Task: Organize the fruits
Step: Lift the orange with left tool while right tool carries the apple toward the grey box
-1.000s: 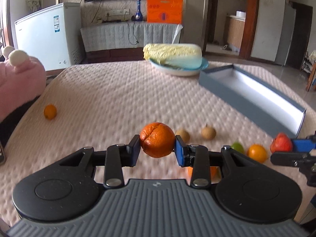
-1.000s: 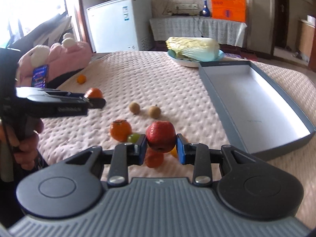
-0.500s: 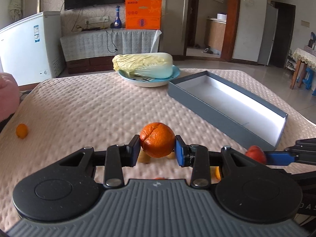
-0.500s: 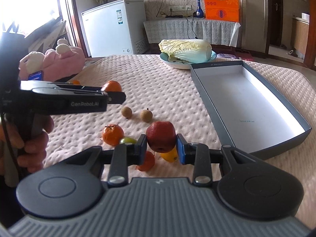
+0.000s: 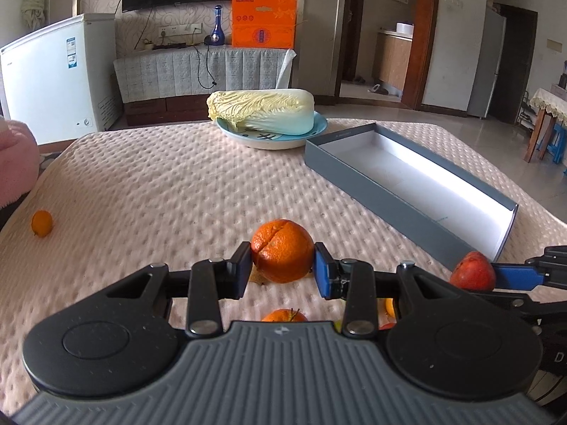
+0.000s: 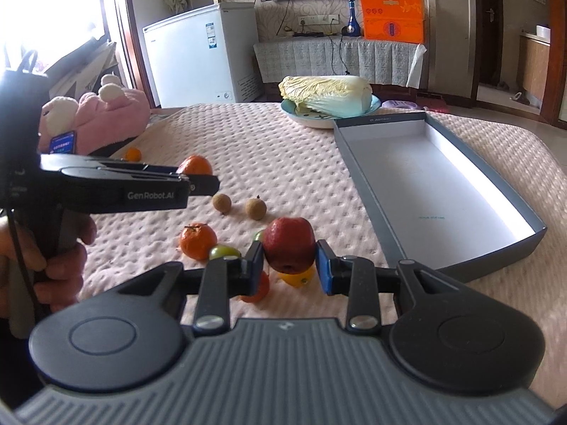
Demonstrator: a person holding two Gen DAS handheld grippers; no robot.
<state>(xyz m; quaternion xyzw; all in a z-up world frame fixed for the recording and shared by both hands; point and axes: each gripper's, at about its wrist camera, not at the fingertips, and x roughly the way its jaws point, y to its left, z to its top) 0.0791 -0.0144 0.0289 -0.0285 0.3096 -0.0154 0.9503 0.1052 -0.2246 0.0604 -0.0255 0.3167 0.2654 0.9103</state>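
now my left gripper point(image 5: 282, 269) squeezes the orange point(image 5: 282, 250) and my right gripper point(image 6: 290, 262) squeezes the red apple point(image 6: 289, 245), both up over the table point(image 6: 283, 148), left of the gray box point(image 6: 450, 191).

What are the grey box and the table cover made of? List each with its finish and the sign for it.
Grey box: probably rigid cardboard, matte grey outside, smooth white lining; thin straight walls, crisp folded corners and small print on the floor suggest it.

Table cover: looks like quilted fabric, soft matte pale pink; a regular dimpled, puffy pattern covers its surface.
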